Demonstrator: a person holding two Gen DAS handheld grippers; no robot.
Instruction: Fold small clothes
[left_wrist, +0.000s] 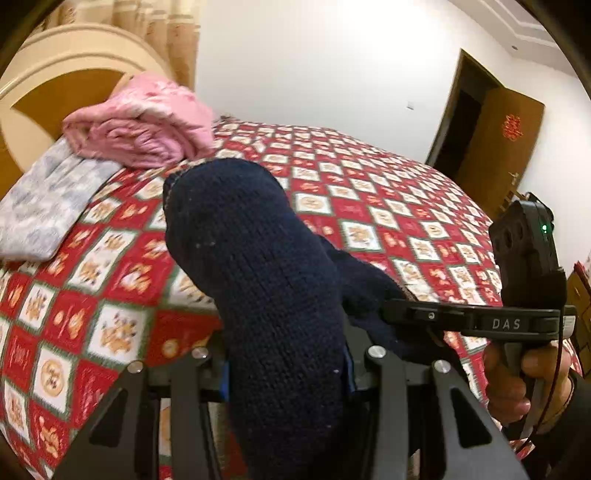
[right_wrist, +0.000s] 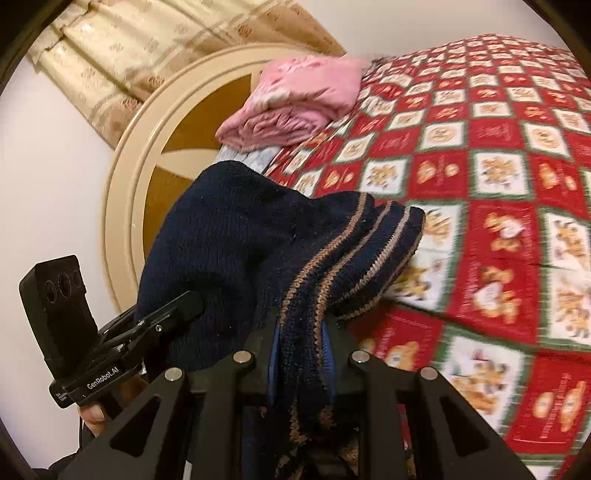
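A dark navy knit garment (left_wrist: 258, 266) hangs bunched in the air above the bed, held at two places. My left gripper (left_wrist: 288, 369) is shut on a thick roll of it, which hides the fingertips. In the right wrist view the same garment (right_wrist: 236, 236) shows tan stripes along its edge, and my right gripper (right_wrist: 301, 354) is shut on that striped edge. Each gripper appears in the other's view: the right gripper (left_wrist: 393, 306) bites the cloth from the right, the left gripper (right_wrist: 190, 301) from the left. A hand (left_wrist: 524, 373) grips the right handle.
The bed's red, white and green checked quilt (left_wrist: 369, 206) spreads beneath. A folded pink blanket (left_wrist: 147, 122) and a grey-blue pillow (left_wrist: 48, 206) lie by the cream headboard (right_wrist: 147, 147). Curtains (right_wrist: 147, 48) hang behind. A brown door (left_wrist: 491, 125) stands at the far right.
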